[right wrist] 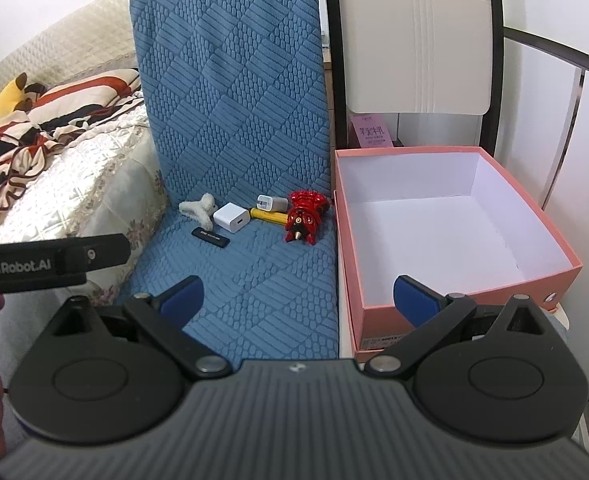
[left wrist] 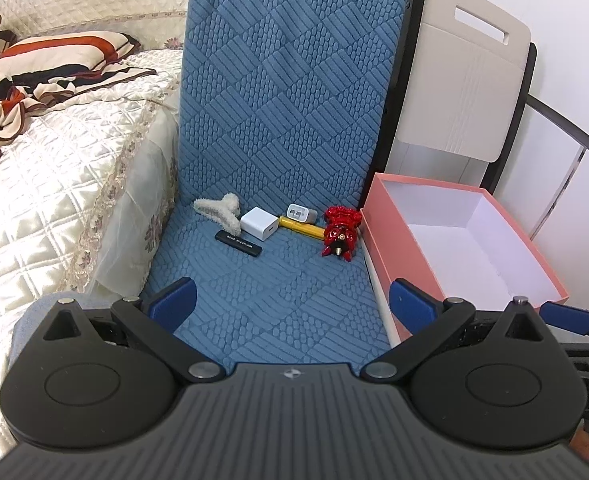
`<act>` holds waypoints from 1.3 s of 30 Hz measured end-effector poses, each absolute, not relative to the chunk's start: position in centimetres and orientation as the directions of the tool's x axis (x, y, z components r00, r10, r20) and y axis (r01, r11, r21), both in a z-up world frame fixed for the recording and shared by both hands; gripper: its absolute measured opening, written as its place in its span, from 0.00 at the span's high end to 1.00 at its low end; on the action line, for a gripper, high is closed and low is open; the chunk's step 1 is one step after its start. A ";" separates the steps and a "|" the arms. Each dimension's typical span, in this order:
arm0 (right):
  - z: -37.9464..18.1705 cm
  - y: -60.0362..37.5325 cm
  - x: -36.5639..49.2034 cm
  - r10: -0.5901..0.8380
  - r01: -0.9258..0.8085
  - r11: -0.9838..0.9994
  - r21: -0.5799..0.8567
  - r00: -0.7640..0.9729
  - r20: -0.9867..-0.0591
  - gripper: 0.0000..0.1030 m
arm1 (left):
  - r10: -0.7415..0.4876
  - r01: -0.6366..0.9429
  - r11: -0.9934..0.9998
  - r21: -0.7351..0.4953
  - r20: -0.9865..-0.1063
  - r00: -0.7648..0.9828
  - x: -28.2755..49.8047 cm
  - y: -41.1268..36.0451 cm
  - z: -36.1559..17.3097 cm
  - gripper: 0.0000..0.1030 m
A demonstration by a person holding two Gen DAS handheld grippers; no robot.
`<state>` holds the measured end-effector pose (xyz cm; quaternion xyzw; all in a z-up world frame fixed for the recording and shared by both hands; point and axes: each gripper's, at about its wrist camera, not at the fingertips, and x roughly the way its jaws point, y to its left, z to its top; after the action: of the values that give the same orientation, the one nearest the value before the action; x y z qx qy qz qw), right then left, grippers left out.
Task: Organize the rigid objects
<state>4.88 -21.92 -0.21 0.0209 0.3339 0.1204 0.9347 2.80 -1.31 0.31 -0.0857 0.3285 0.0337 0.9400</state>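
Several small objects lie at the back of a blue cushioned seat (left wrist: 278,288): a red figurine (left wrist: 339,231) (right wrist: 304,216), a yellow cylinder (left wrist: 302,228) (right wrist: 268,216), a white charger cube (left wrist: 258,222) (right wrist: 230,216), a grey plug (left wrist: 302,213) (right wrist: 272,203), a black stick (left wrist: 239,242) (right wrist: 210,237) and a fluffy white hair clip (left wrist: 220,210) (right wrist: 198,209). An empty pink box (left wrist: 460,236) (right wrist: 446,220) stands to the right. My left gripper (left wrist: 292,300) and right gripper (right wrist: 300,298) are open and empty, well short of the objects.
A bed with a quilted cream cover (left wrist: 46,184) and striped bedding (left wrist: 42,68) lies to the left. A folded beige chair (left wrist: 466,80) leans against the wall behind the box. The left gripper's body (right wrist: 46,260) shows at the left of the right wrist view.
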 end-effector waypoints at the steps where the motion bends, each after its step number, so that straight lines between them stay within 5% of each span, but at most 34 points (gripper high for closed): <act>1: -0.2 -21.9 5.0 0.239 -0.211 0.970 0.119 0.748 -0.619 0.00 | 0.007 -0.119 0.983 -0.139 -0.624 0.781 2.8 -1.3 0.2 0.00; 39: -5.2 -21.2 7.8 0.283 -0.228 0.959 0.169 0.715 -0.640 0.01 | 0.035 -0.160 0.979 -0.127 -0.667 0.745 8.6 -1.0 -6.4 0.00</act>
<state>7.80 -21.22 -5.22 0.0390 0.3516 0.1382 0.9251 8.61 -0.99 -6.41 -0.0882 0.3535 0.0524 0.9298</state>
